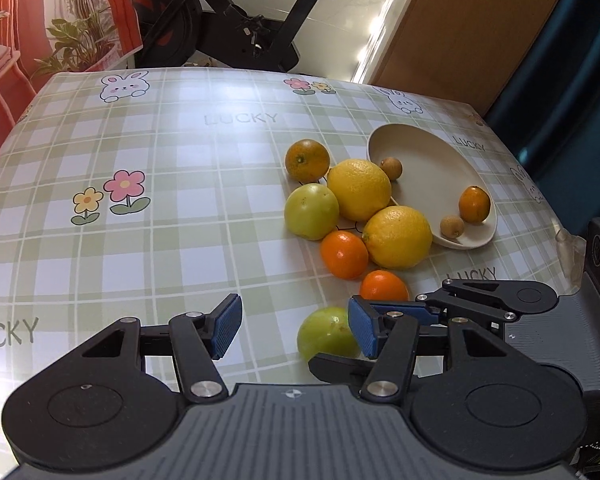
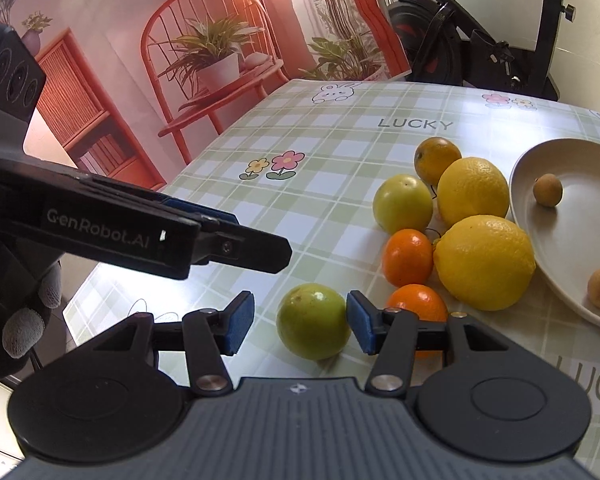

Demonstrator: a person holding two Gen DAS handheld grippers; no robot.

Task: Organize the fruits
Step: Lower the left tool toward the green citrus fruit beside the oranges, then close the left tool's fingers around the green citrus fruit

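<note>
1. A table (image 1: 180, 200) under a green-checked cloth with rabbits, flowers and the word LUCKY fills both views. Beyond its far left edge stands a red-toned backdrop (image 2: 160, 80) showing a chair and plants; to the right of that, a black exercise bike (image 1: 240, 20).
2. The left gripper (image 1: 295, 326) hovers over bare cloth, its blue pads well apart and holding nothing.
3. A green fruit (image 2: 314, 320) lies on the cloth between the fingers of the right gripper (image 2: 300, 322). Its right side is at or just short of the right pad; a clear gap separates it from the left pad, so the jaws are parted and not clamped.
4. Further right lies the cluster: another green fruit (image 2: 403, 203), two lemons (image 2: 484, 262), a greenish orange (image 2: 437, 159) and two small oranges (image 2: 407, 257).
5. At far right a cream plate (image 1: 420, 148) holds two small brown fruits (image 1: 391, 167) and a small orange (image 1: 475, 204).
</note>
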